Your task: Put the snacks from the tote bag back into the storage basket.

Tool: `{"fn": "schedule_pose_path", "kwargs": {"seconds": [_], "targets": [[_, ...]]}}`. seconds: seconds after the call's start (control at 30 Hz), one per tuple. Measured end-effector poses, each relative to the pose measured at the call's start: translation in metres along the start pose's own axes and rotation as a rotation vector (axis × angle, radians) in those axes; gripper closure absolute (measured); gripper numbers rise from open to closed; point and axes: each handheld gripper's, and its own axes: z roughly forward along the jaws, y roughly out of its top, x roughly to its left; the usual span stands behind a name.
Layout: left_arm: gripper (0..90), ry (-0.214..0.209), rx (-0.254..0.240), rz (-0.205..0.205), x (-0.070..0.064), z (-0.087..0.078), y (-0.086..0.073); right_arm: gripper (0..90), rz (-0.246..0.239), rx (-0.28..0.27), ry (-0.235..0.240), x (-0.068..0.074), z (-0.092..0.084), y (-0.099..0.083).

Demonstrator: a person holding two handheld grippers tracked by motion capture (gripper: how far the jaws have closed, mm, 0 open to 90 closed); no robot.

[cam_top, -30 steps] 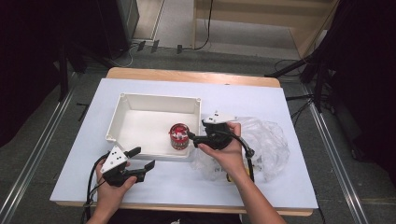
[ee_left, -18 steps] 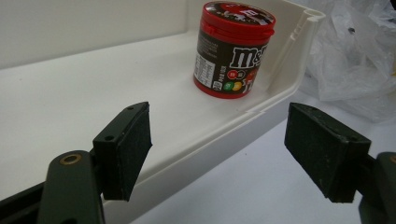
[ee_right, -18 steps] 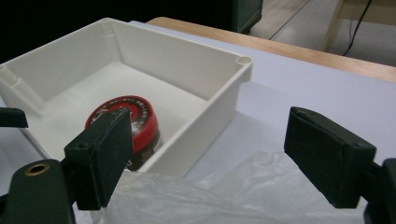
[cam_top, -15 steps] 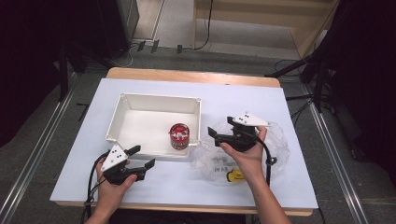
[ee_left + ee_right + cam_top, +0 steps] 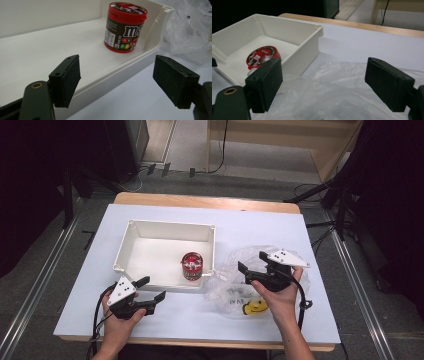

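- Right tongs [image 5: 250,265] have pulled off the red candy jar [image 5: 191,265] since 1 s ago, when they stood at the jar inside the white bin [image 5: 170,232]; now they hang over the clear plastic bag [image 5: 235,265] to the right of the bin.
- Their jaws have just been opening and now stand wide with nothing between them; in the right gripper view only crinkled bag film lies under the pads [image 5: 265,83].
- Jar stands upright on the bin floor, near the bin's front right corner, red lid on; it has not shifted across the 3 high-view frames.
- Reads as a finished drop-off: jar released in the bin, right hand retreating toward the bag.
- Left tongs [image 5: 153,288] sit on the worktop [image 5: 250,225] just in front of the bin's front wall, same spot as 1 s ago, jaws wide apart, holding nothing.
- Left gripper view looks over the bin's front rim at the jar [image 5: 125,26], the jar well beyond the jaw tips.
- Bag has a yellow smiley item [image 5: 254,307] inside, near the person's right wrist; likely the next pick, judging by where the right tongs hover.
- No contact between either tongs and the jar or bin right now.
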Motion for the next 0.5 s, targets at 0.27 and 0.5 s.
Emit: {"fn": "schedule_pose_path", "kwargs": {"seconds": [0.27,0.5], "targets": [[22.2,0.001,-0.001,0.004,-0.001,0.000,0.000,15.0,0.020,-0.003,-0.038,-0.014,-0.011,-0.015],[21.9,0.000,-0.008,-0.003,0.001,-0.001,0.000,15.0,0.030,-0.001,-0.064,-0.025,-0.022,-0.027]]}}
